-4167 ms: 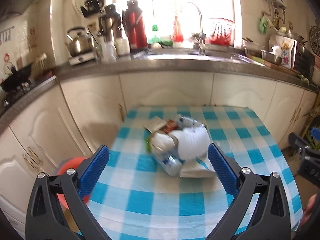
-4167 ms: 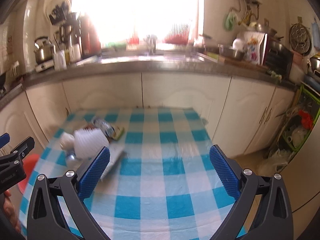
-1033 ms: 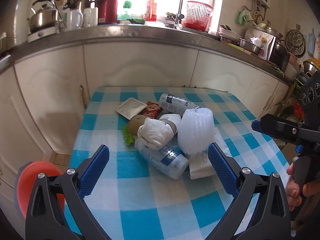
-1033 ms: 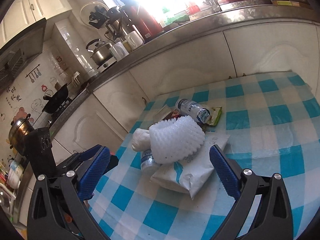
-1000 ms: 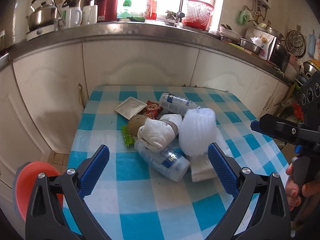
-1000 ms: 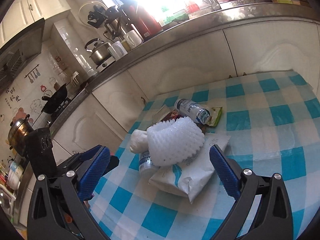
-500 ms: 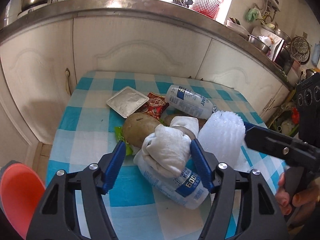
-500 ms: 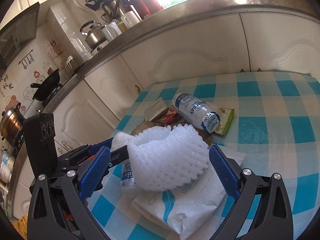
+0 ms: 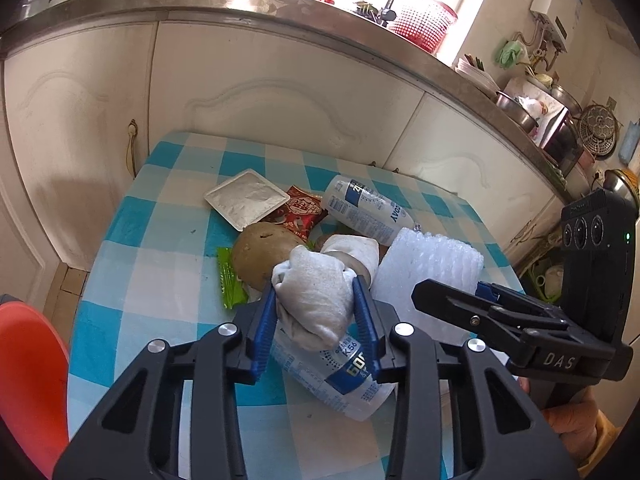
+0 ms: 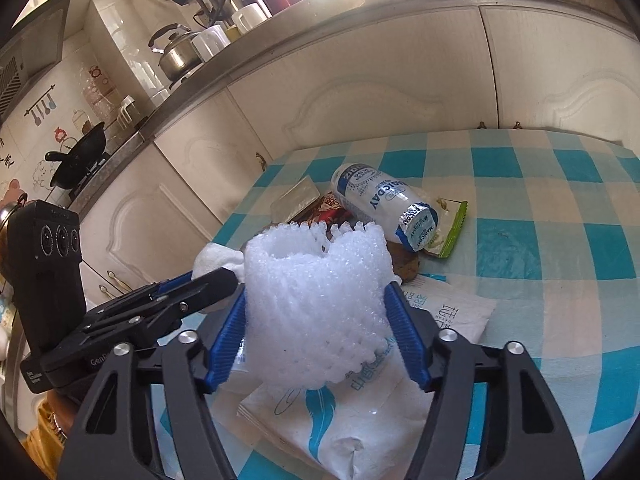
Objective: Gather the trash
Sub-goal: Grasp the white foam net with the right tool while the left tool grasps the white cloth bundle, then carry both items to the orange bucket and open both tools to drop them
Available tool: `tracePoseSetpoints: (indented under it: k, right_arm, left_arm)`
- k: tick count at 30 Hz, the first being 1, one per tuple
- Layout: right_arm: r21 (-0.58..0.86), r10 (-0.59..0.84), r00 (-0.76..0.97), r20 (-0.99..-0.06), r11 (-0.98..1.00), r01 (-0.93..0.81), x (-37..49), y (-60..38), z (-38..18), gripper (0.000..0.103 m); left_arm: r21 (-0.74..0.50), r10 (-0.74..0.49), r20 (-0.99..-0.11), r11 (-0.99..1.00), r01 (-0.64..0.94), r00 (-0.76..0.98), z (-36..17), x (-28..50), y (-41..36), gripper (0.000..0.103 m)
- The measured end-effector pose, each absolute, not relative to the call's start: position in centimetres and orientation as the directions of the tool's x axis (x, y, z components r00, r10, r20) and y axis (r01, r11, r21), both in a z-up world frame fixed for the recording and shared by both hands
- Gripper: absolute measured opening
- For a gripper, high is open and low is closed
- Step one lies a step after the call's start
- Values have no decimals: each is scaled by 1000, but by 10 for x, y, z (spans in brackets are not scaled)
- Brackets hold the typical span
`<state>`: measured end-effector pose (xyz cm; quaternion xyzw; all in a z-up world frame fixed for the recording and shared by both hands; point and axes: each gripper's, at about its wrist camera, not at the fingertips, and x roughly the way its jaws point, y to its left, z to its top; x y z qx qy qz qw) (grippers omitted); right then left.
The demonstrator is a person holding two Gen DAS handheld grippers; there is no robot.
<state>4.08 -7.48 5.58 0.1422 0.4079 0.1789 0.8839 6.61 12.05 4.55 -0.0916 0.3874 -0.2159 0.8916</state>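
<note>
Both claws have closed in from spread wide: the left claw now pinches the crumpled tissue, the right claw the foam net – both atop the pile on the surface; lift straight up, gently – neither is heavy

Left gripper angled down, jaws just closing, pads pressing both sides of something; right gripper alongside, likewise closing and pressing, hand on its handle.

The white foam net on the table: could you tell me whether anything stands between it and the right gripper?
Nothing visible does: the right gripper, just closing, has the foam net between its pads.
</note>
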Motion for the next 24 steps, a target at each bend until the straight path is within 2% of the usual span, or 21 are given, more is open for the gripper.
tracePoseSetpoints:
  k: [3, 8, 17, 24]
  right_arm:
    - [391, 422, 613, -668, 900, -193, 40, -75, 58, 53]
    - [380, 409, 632, -658, 905, -190, 34, -75, 64, 46]
    - [357, 404, 681, -611, 908, -218, 21, -63, 98, 44]
    - [360, 480, 649, -590, 876, -321, 18, -19, 119, 44]
  left_arm:
    - [-337, -450, -638, 893, 299, 624, 51, 61, 126, 37]
    - [-346, -445, -614, 894, 284, 652, 63, 51, 139, 37]
    - [-355, -411, -564, 904, 239, 717, 90, 22, 178, 37]
    - [-304, -276, -552, 945, 118, 787, 103, -9, 230, 37]
